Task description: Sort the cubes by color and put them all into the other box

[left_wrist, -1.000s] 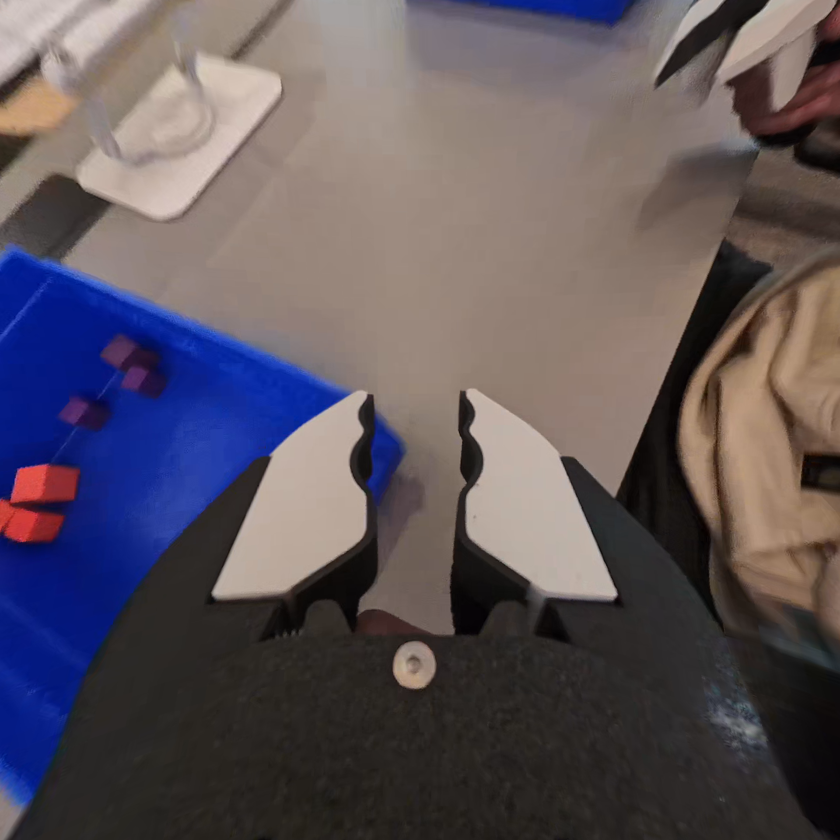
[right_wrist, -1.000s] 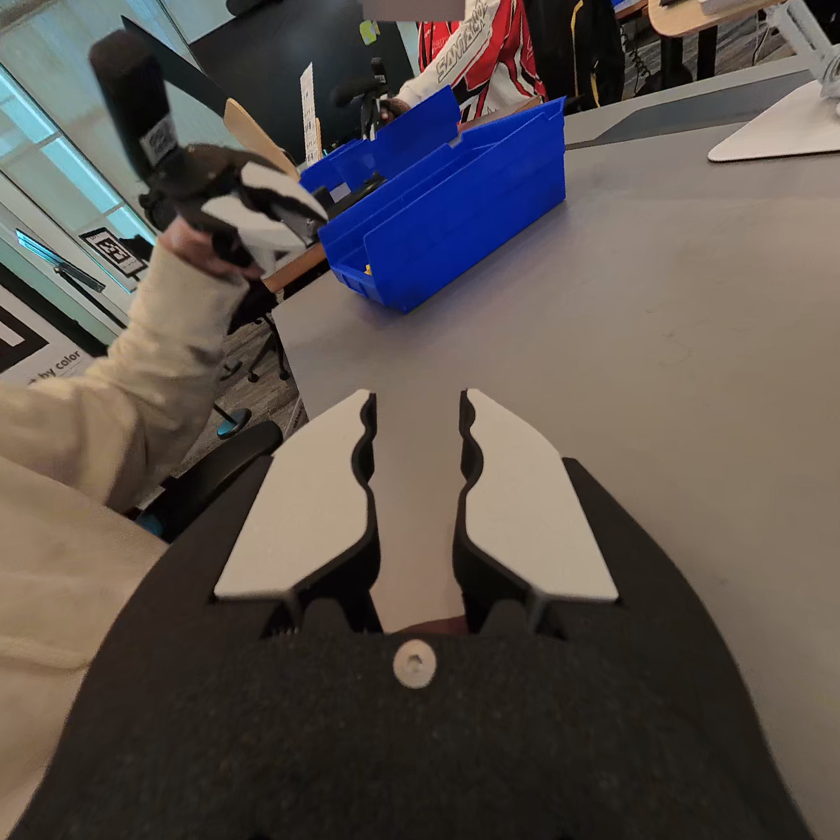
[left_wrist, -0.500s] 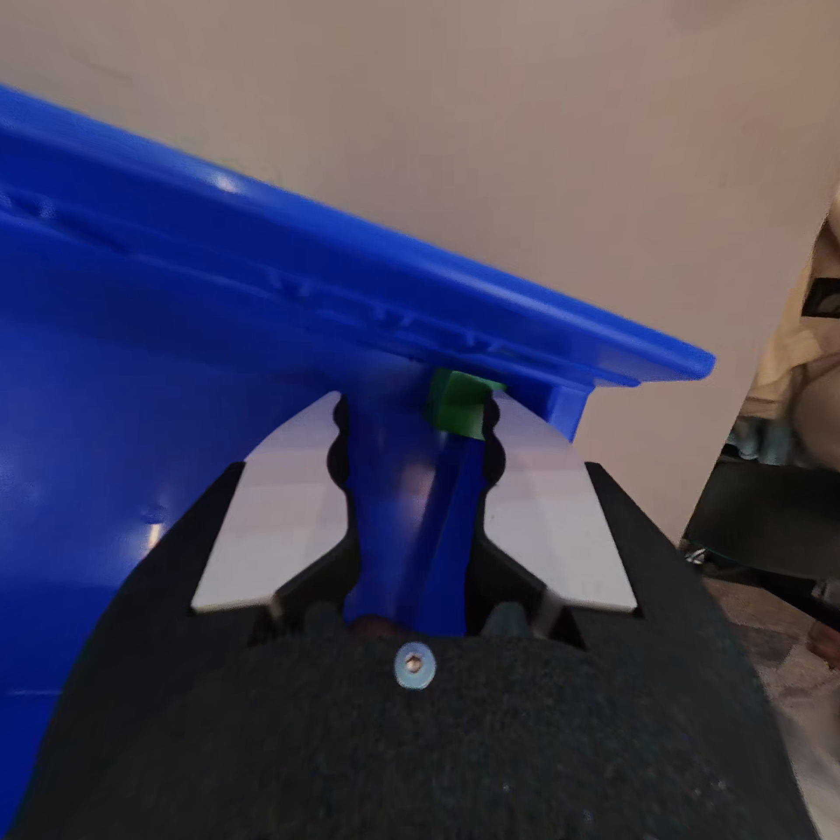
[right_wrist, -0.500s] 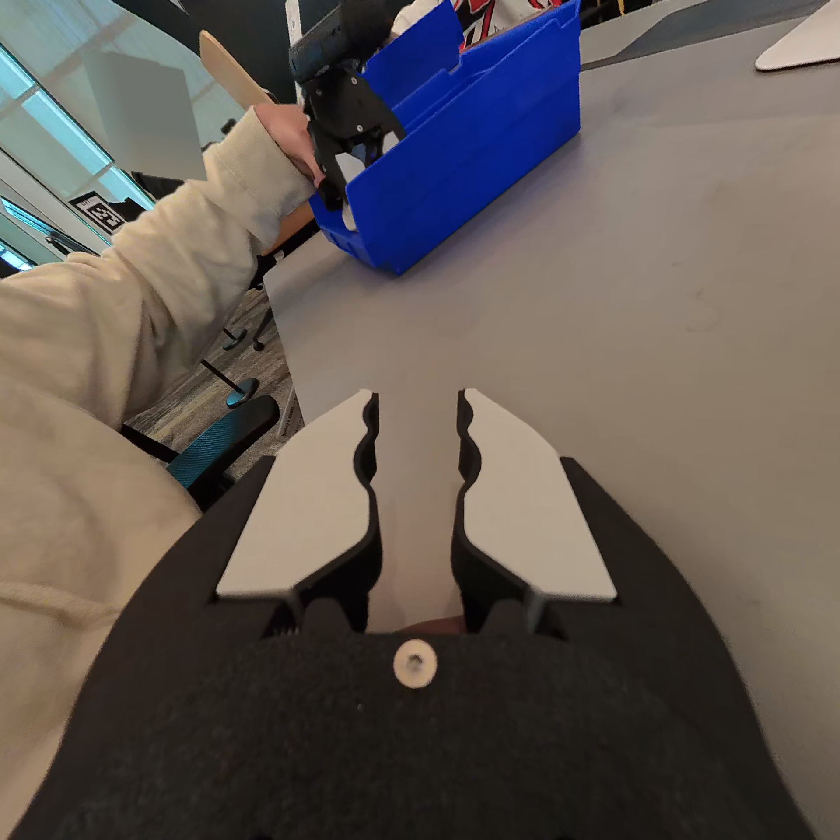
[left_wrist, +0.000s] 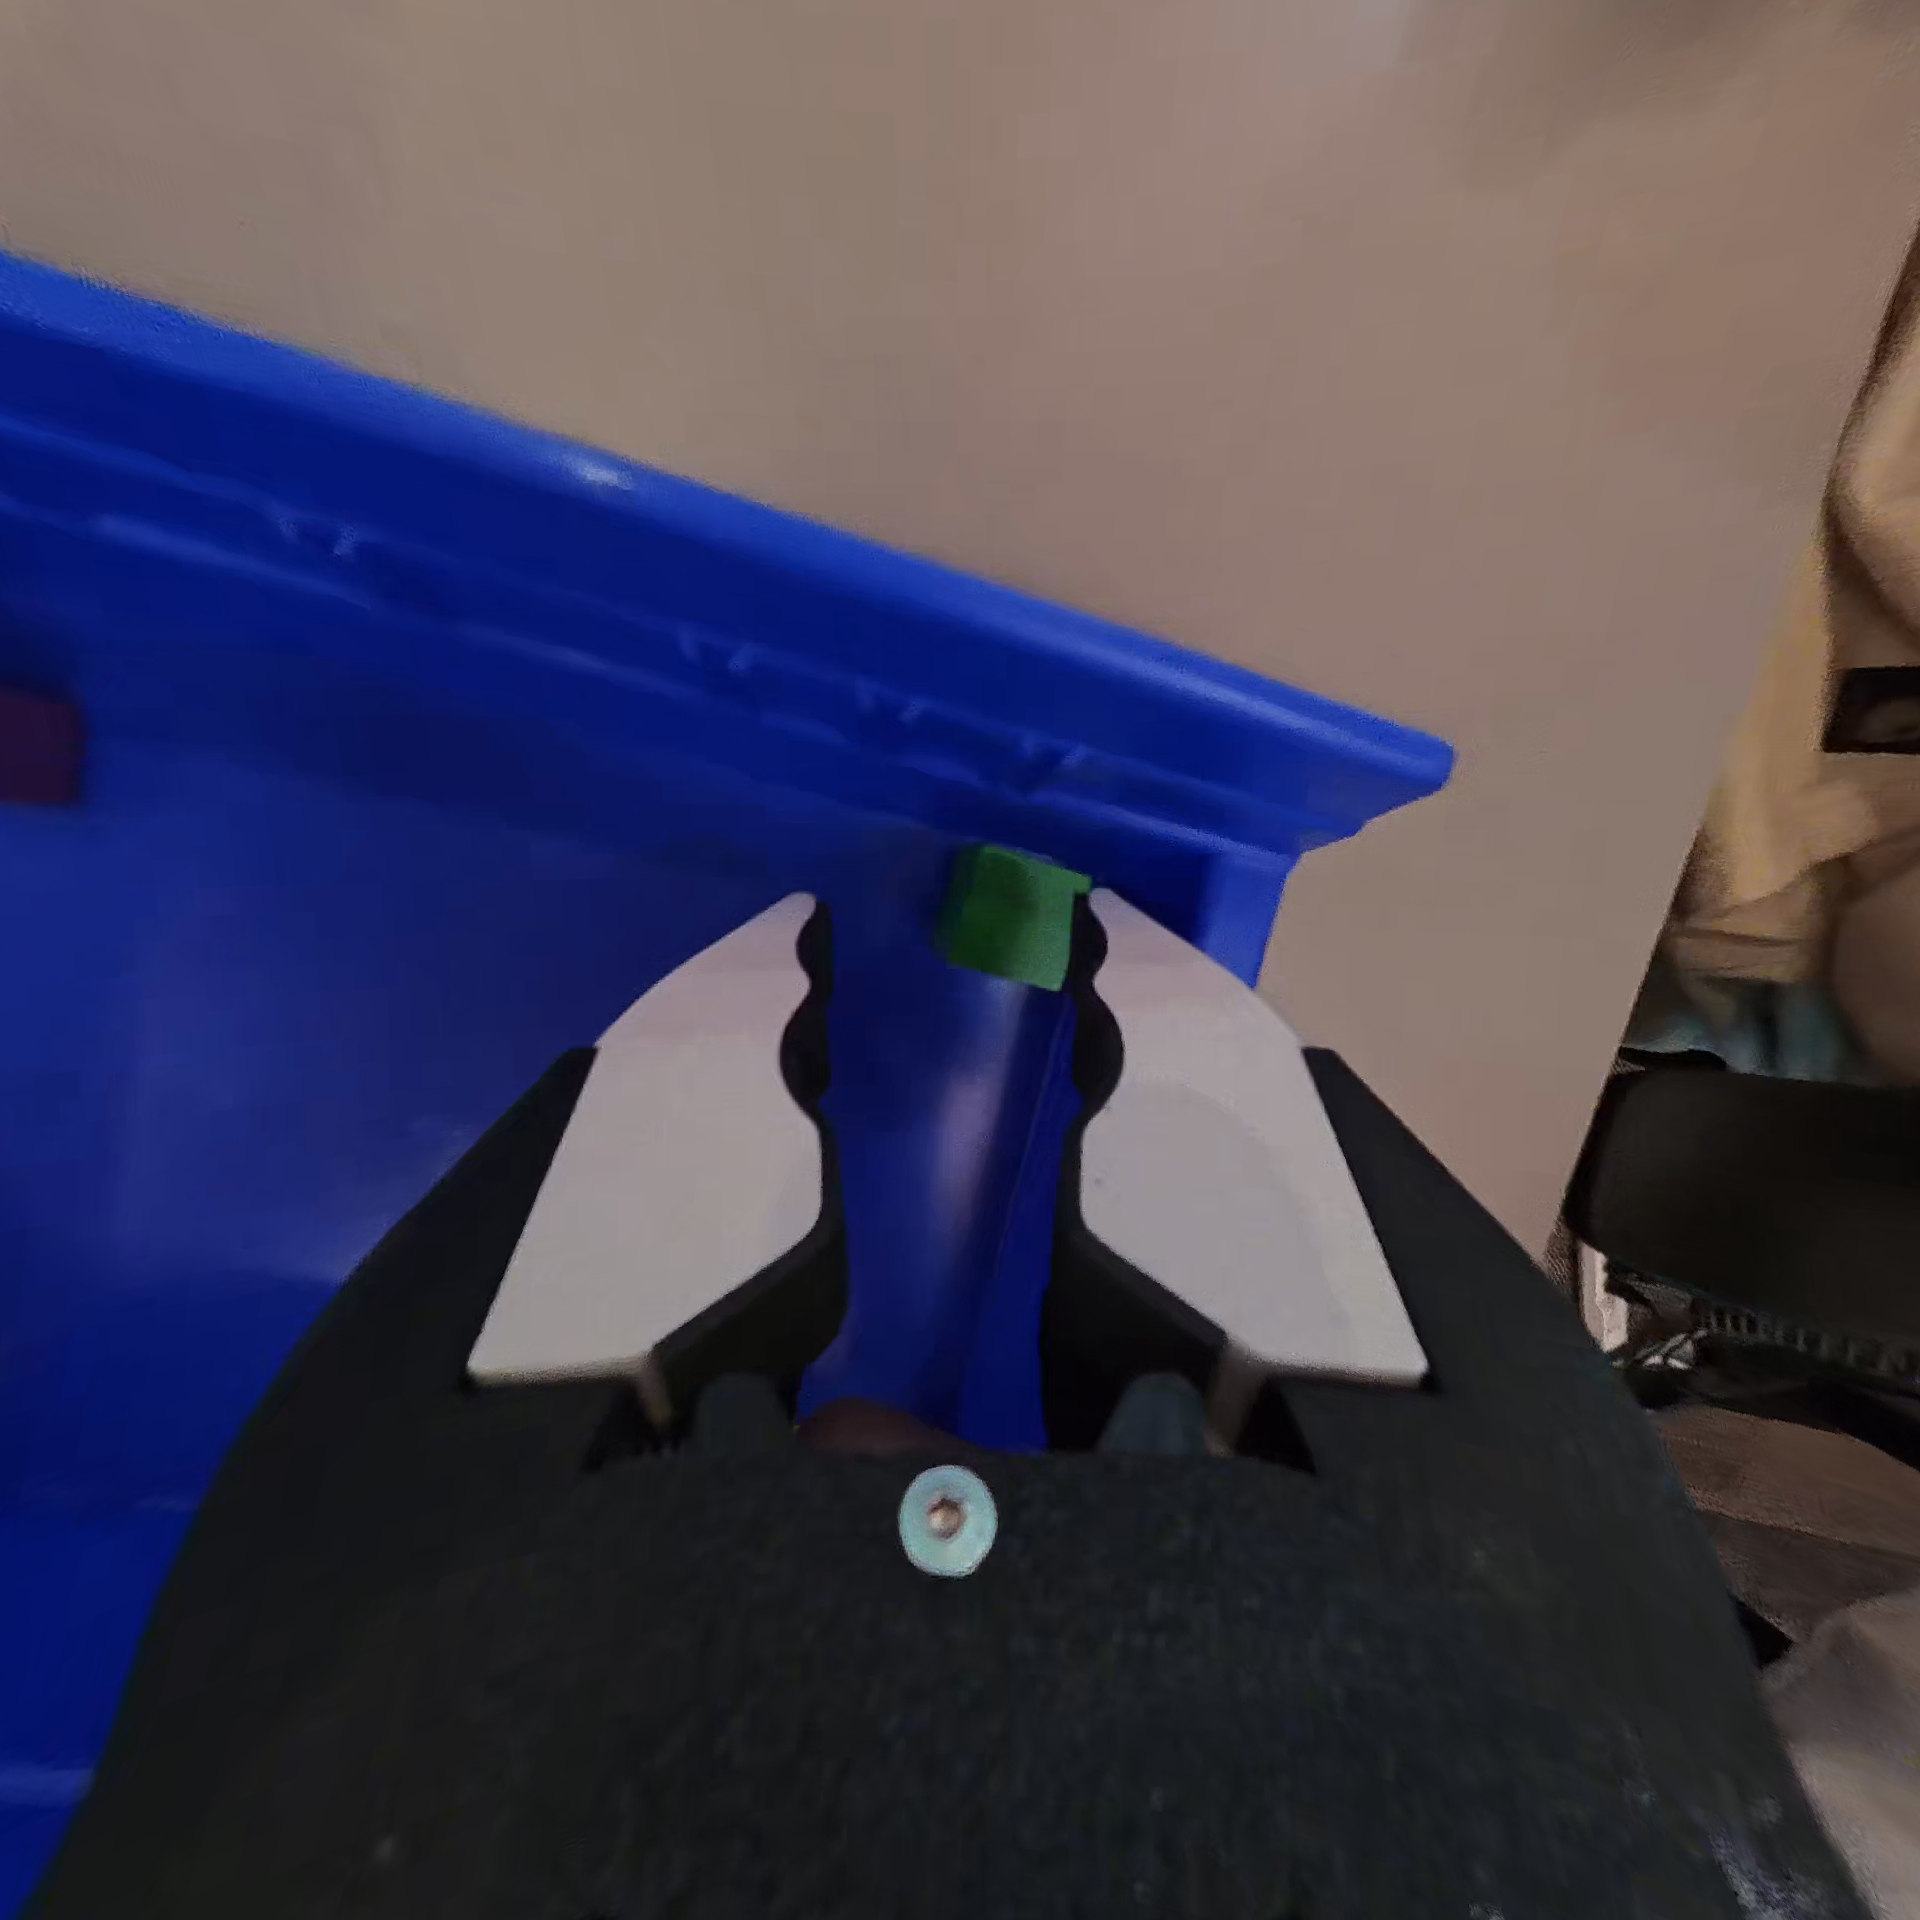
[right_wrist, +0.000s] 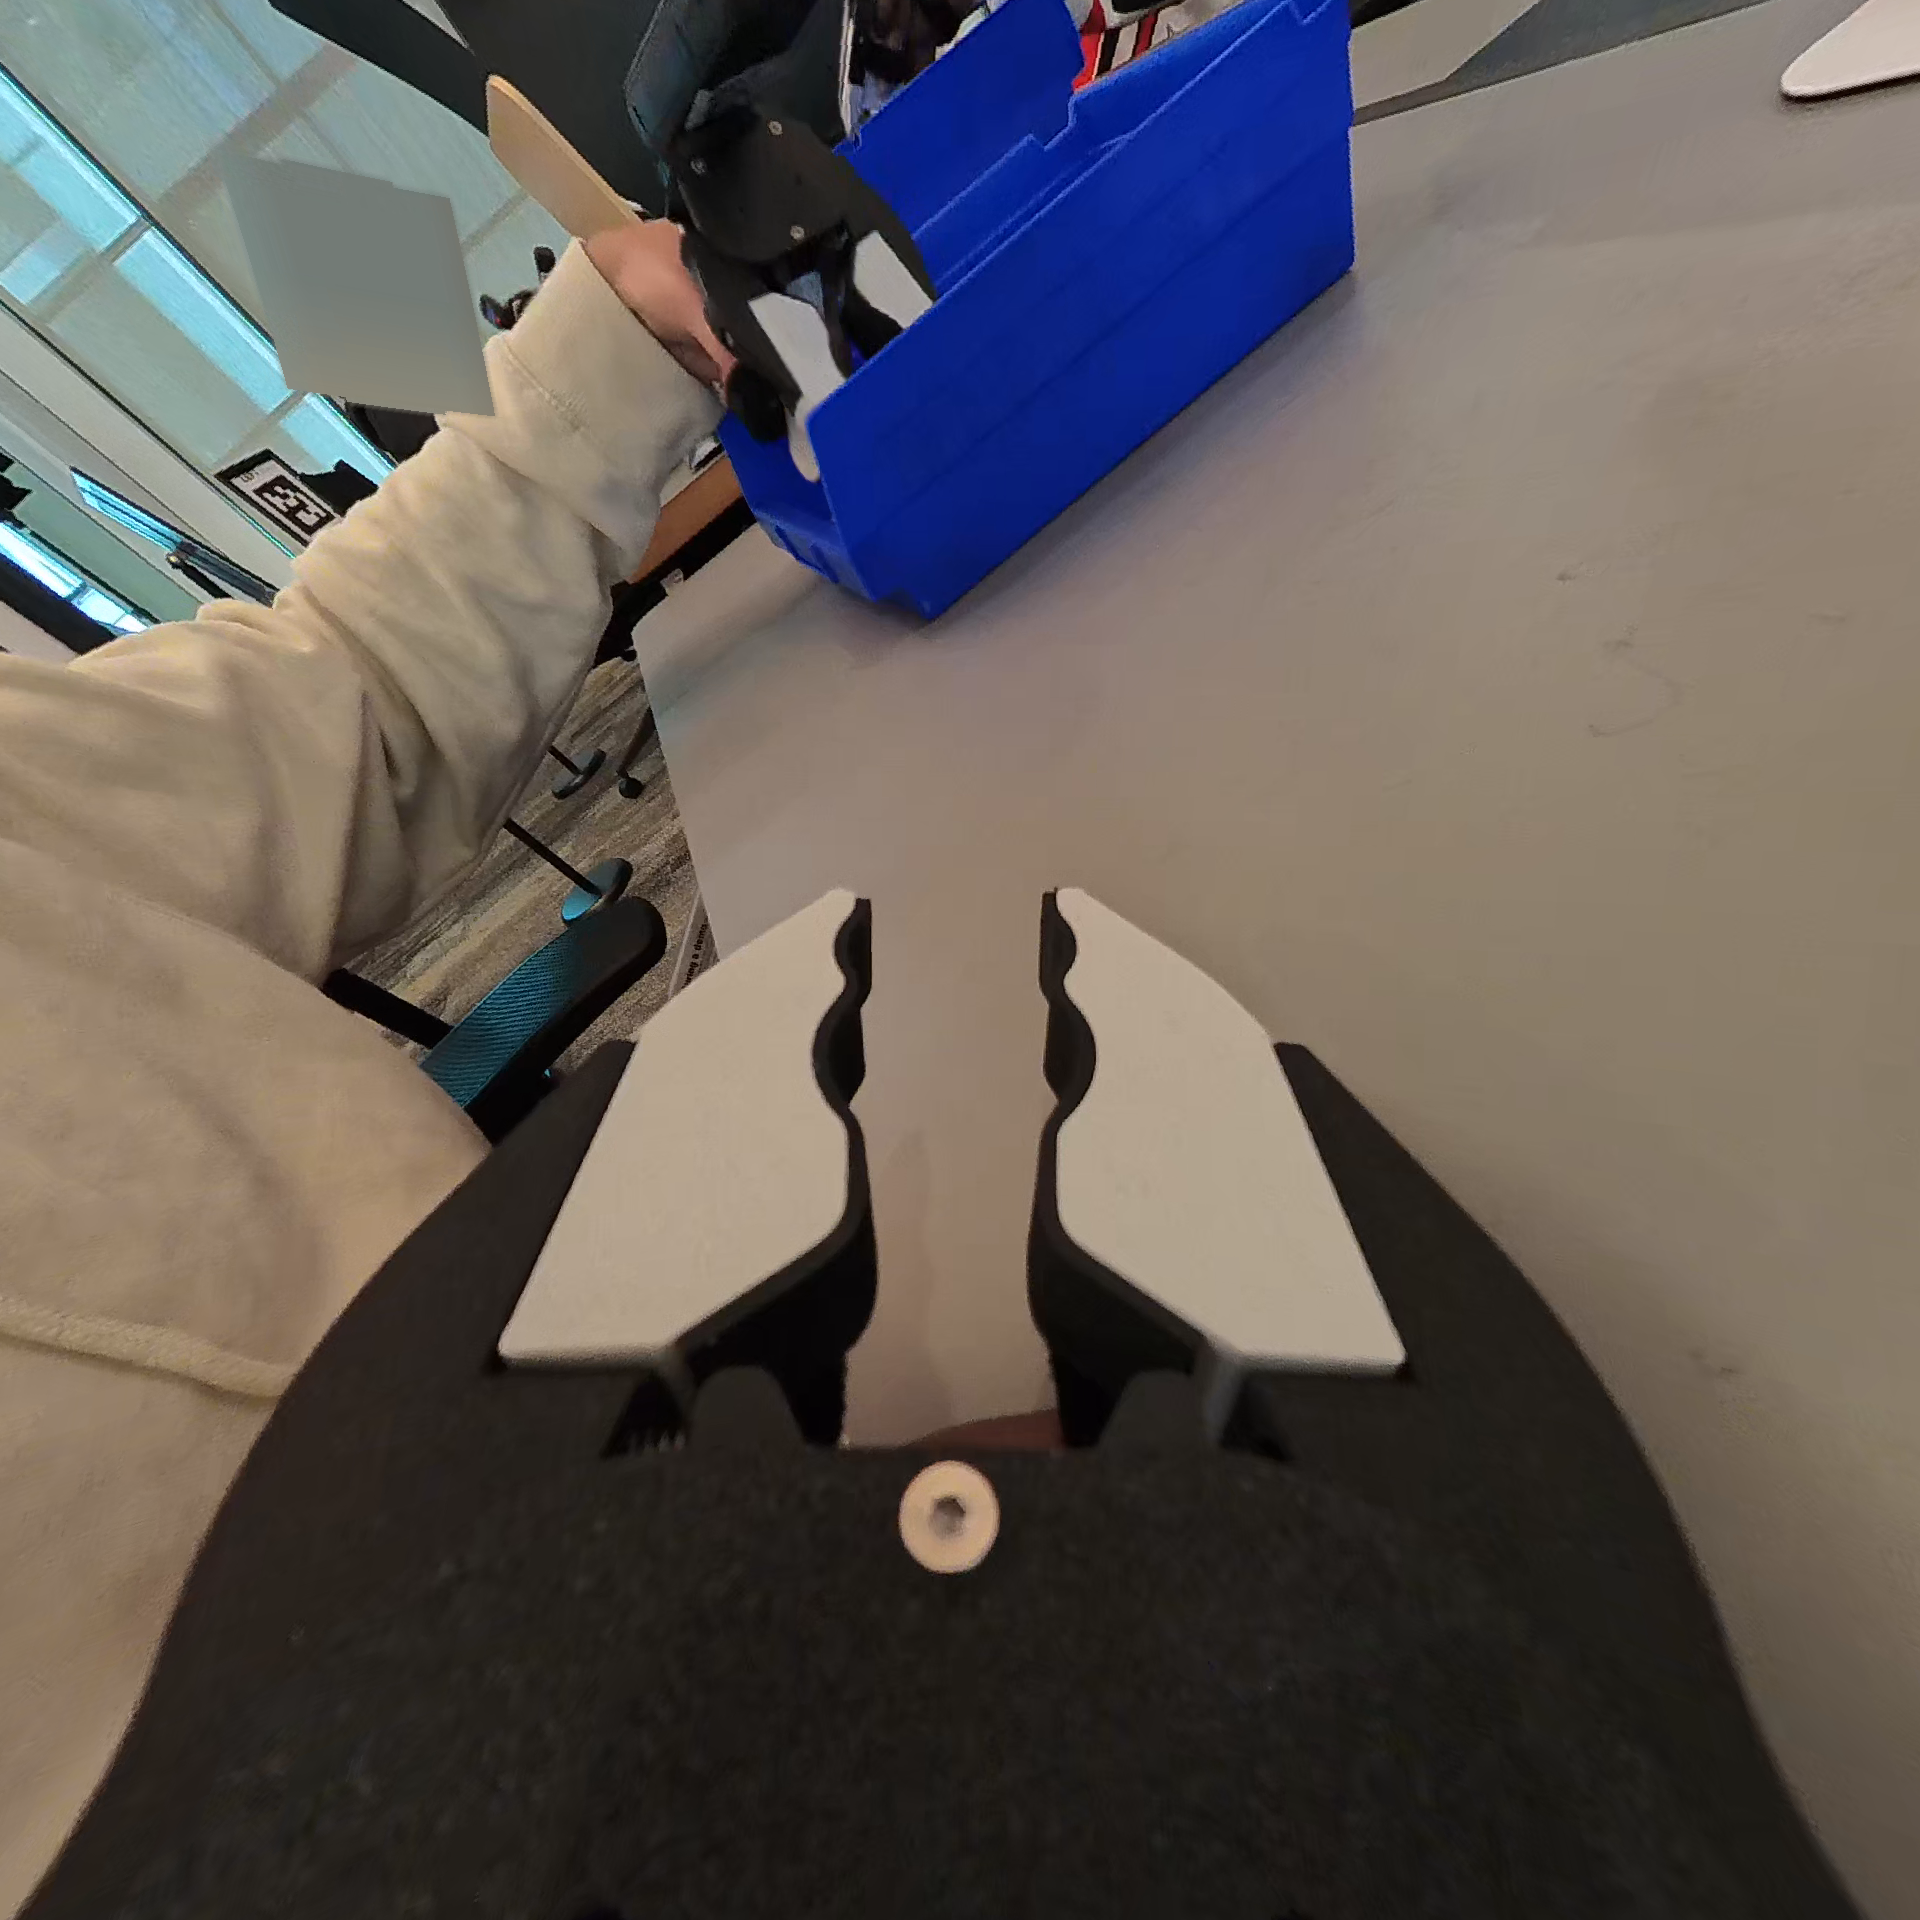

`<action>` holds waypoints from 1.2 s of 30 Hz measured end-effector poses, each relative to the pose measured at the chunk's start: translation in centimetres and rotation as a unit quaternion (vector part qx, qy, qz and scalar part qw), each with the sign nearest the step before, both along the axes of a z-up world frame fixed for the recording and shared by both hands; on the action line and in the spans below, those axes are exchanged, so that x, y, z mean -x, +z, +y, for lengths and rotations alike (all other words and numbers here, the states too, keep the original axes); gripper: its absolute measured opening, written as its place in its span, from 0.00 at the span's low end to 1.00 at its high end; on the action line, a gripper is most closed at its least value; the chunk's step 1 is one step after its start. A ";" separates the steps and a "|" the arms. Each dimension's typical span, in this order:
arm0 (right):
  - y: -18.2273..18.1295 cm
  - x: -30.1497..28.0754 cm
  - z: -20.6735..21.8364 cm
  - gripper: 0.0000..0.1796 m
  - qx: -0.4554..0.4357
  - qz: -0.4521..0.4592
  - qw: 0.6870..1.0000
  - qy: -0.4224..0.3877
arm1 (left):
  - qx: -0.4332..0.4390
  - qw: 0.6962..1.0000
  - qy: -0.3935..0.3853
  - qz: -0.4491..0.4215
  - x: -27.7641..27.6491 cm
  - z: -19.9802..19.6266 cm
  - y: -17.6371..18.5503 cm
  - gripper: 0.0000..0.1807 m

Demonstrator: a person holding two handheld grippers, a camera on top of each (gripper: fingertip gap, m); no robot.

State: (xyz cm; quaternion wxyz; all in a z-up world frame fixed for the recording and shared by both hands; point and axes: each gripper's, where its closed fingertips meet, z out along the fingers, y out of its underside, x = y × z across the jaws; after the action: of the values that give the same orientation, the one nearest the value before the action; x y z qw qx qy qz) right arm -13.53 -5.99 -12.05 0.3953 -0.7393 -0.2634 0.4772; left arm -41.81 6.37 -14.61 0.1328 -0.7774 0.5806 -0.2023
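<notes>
The left gripper [left_wrist: 948, 914] is down inside the blue box [left_wrist: 727, 665], and its fingers [left_wrist: 686, 1122] stand apart with a medium gap, holding nothing. A green cube [left_wrist: 1003, 914] sits in the corner of the box, just at the tip of one finger and close to the wall; I cannot tell if the finger touches it. Farther to the side, at the picture's edge, a purple cube [left_wrist: 36, 743] lies on the box floor.

The right gripper [right_wrist: 951, 914] hovers low over the grey surface [right_wrist: 1455, 727] with its fingers also apart and empty, well away from the box.

I judge that the step in hand is the pick of the green cube. The next move calls for shifting the left gripper a little sideways, so the cube comes between both fingers, then closing. The wall is near, so the outer finger has little room there.
</notes>
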 end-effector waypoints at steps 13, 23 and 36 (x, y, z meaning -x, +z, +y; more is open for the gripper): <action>-0.3 0.3 -0.6 0.17 0.008 -0.008 1.000 0.019 | 0.132 0.989 -0.038 0.055 0.5 -1.9 -2.9 0.17; 0.3 -0.2 -0.4 0.17 -0.001 -0.008 1.000 0.014 | -0.024 0.998 0.044 -0.047 1.9 1.6 2.0 0.16; 8.6 2.5 3.3 0.27 0.222 0.295 0.923 0.113 | -0.181 0.885 0.010 -0.429 -9.7 -6.0 14.7 0.16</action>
State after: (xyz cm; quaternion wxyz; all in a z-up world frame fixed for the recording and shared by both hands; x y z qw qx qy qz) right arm -16.02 -2.73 -3.45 0.2247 -0.5992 -0.1038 0.7613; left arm -32.10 0.34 0.11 0.5092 -0.5828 0.4858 -0.4063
